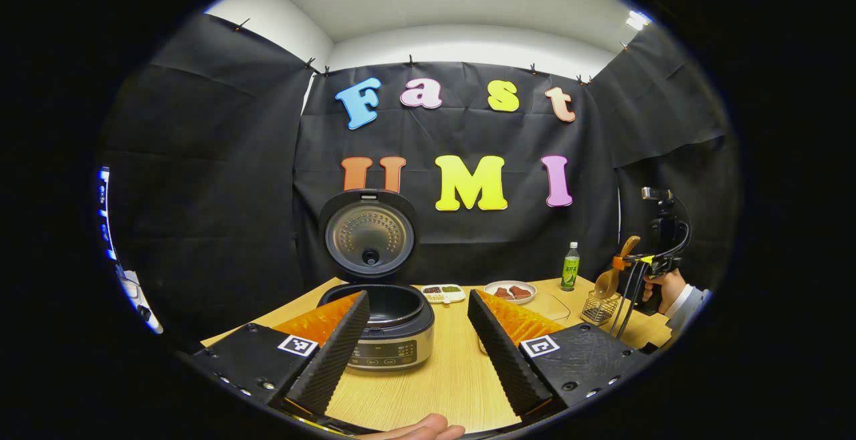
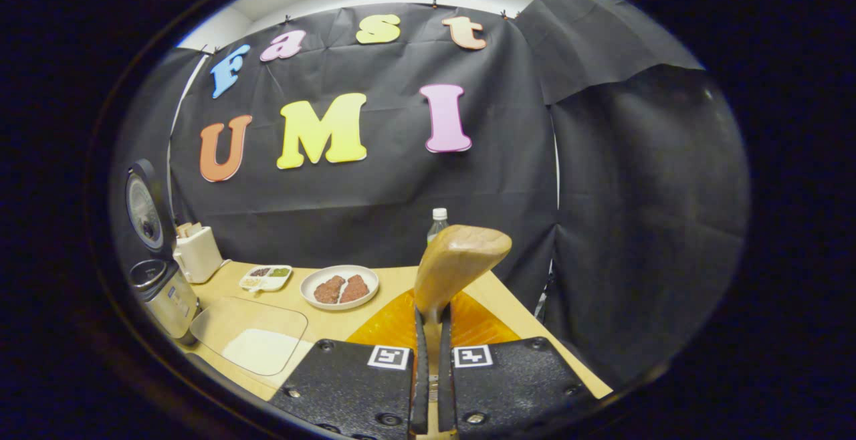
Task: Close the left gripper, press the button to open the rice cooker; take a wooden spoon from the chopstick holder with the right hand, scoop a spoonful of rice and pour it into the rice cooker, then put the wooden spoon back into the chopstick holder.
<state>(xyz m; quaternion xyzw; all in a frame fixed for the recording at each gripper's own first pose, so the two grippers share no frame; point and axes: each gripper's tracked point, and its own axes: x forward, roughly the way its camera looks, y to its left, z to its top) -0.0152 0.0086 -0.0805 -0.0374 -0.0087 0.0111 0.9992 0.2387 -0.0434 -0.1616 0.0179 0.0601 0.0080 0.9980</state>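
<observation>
The rice cooker stands with its lid raised and the dark pot showing. My left gripper is open just in front of it, holding nothing. At the far right, my right gripper holds the wooden spoon just above the wire chopstick holder. In the right gripper view, my right gripper is shut on the wooden spoon, whose broad end sticks out past the fingertips. The clear container of rice lies to the left, with the rice cooker beyond it.
On the wooden table are a plate of meat, a small divided dish and a green bottle. A white box-like appliance stands behind the cooker. A hand holds the right gripper. Black cloth walls enclose the table.
</observation>
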